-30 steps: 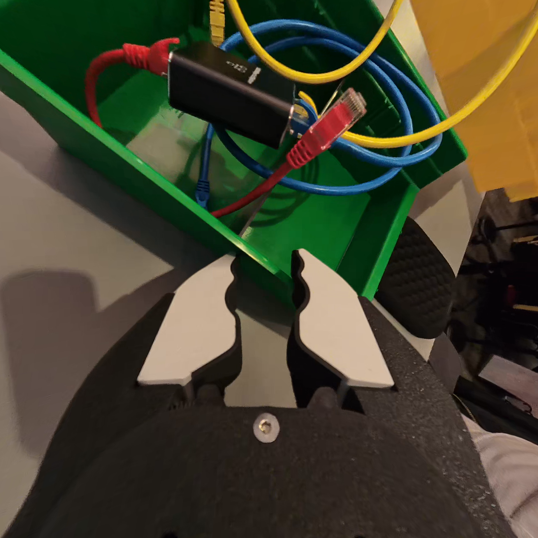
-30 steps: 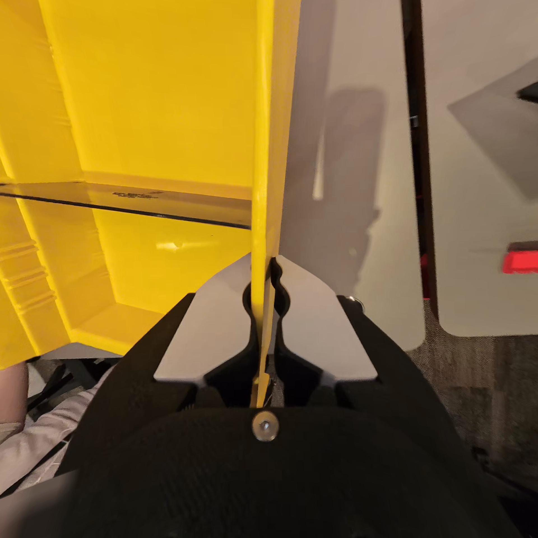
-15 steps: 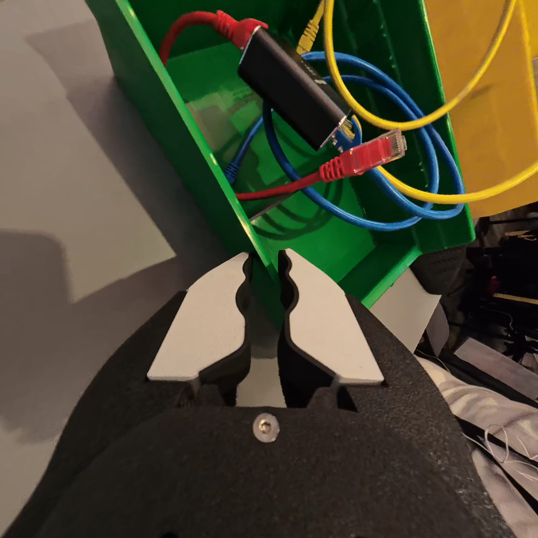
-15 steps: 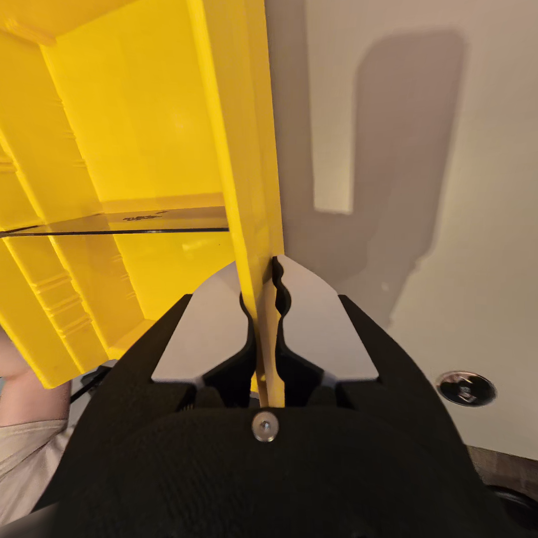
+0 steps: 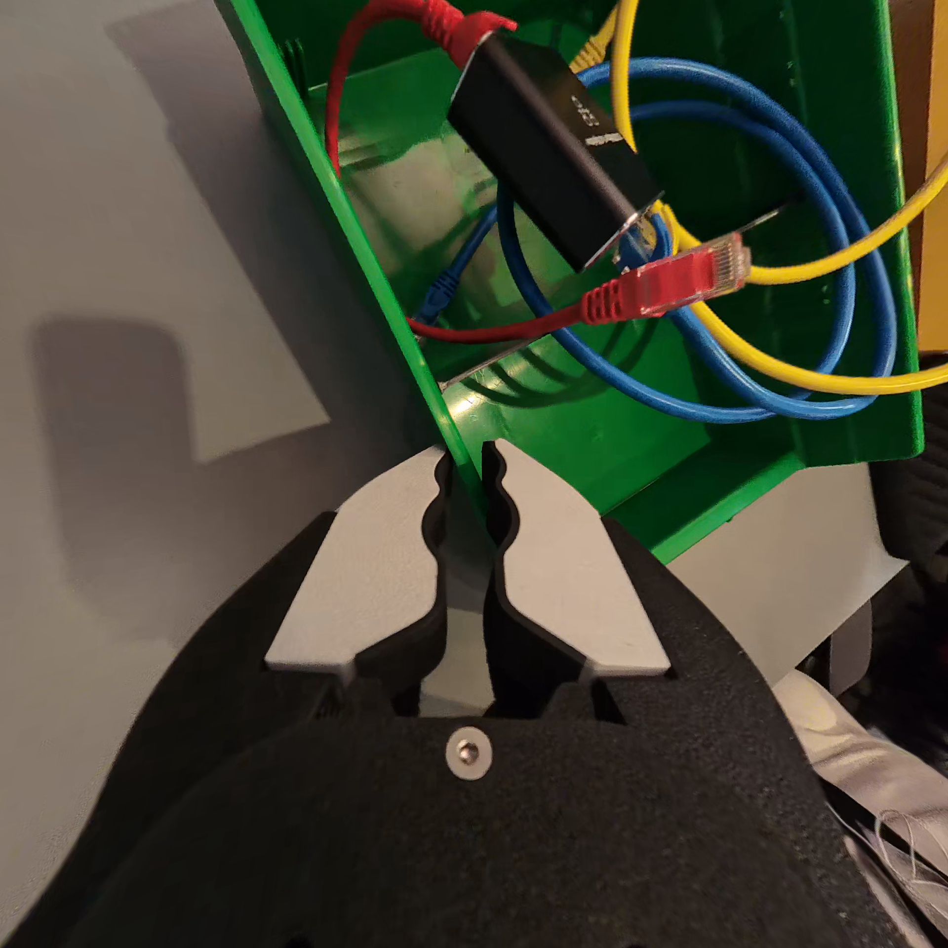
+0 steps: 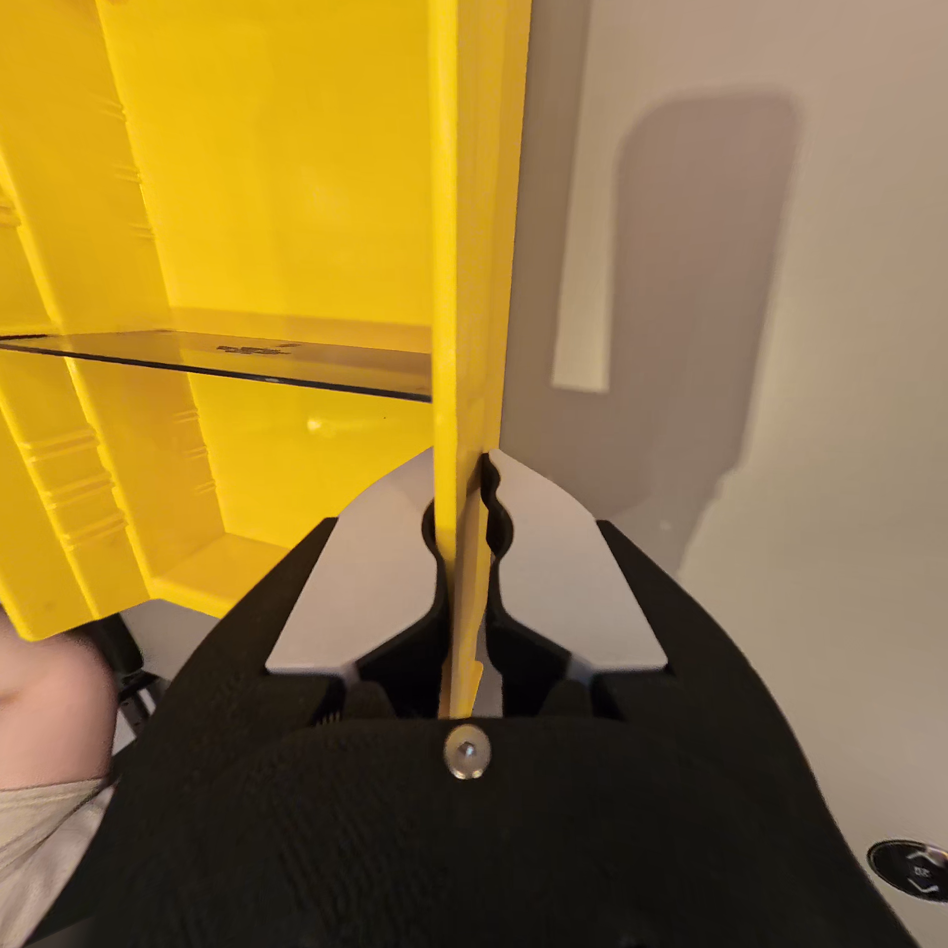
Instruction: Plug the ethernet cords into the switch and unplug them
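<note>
Fingers of left gripper (image 5: 467, 454) clamp the green bin (image 5: 359, 246) wall; right gripper (image 6: 459, 456) clamps the yellow bin (image 6: 477, 205) wall. Inside the green bin, beyond the fingers: black switch (image 5: 544, 149), red cord (image 5: 662, 287) plug loose, blue cord (image 5: 769, 400), yellow cord (image 5: 821, 379). Table (image 5: 128, 205) beneath.
</note>
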### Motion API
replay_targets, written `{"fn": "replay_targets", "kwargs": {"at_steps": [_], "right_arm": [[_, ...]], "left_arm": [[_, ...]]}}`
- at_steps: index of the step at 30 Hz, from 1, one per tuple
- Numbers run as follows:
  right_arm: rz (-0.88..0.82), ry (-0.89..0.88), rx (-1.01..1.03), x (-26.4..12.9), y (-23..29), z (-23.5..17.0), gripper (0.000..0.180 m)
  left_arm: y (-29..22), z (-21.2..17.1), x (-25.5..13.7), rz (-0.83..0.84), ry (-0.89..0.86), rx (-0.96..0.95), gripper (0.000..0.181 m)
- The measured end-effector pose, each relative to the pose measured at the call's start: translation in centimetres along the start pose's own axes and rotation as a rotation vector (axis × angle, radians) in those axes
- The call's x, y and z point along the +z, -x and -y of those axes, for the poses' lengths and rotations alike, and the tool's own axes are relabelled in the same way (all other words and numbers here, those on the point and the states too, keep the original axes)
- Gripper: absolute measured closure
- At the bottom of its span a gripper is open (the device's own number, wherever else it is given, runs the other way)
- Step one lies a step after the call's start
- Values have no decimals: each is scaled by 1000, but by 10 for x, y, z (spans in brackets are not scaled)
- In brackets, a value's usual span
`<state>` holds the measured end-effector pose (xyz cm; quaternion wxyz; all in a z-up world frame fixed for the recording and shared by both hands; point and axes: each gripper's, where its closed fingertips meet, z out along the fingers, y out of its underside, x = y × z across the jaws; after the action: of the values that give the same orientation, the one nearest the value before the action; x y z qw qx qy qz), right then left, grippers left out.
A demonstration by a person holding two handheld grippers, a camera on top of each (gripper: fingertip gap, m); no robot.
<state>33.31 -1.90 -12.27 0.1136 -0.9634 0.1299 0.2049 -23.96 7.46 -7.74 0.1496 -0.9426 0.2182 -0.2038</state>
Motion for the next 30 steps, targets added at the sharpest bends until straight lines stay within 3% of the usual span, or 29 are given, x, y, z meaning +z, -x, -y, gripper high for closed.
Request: {"fn": "replay_targets", "kwargs": {"at_steps": [5,15,30], "right_arm": [[-124,42,-90,10,20,10,172],[-126,83,-129,36,70,20,173],[-149,85,-110,29,49,25,173]], "left_arm": [[36,-21,-23,70,-13,-61,171],[87,-62,-59,170,-9,-131,172],[114,-86,-79,231,25,-72,171]]}}
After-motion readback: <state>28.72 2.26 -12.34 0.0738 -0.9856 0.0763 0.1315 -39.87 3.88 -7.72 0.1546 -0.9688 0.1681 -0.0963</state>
